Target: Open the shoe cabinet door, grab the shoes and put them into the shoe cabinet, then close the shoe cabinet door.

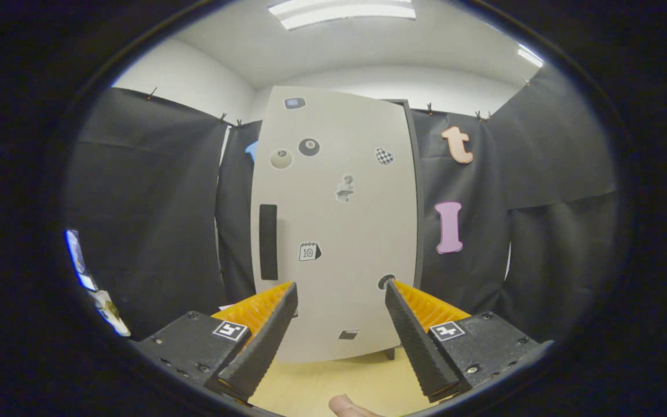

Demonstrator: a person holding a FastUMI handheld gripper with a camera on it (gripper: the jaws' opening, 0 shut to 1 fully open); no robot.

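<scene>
Cabinet door (333, 220) stands tall and upright mid-frame, shut, face toward the camera; stickers too tiny to make out. Handle (268, 241) runs vertical. Claw (340, 288) is spread open, holding nothing, just before it.

We see black cloth (148, 202) hanging as the booth's wall on both sides, clipped along its top edge. Above it rise white room walls (194, 81) and a white ceiling (368, 46) carrying two lit light panels (342, 10). Low down lies a pale wooden floor (322, 385). A fingertip (345, 406) shows at the bottom.
</scene>
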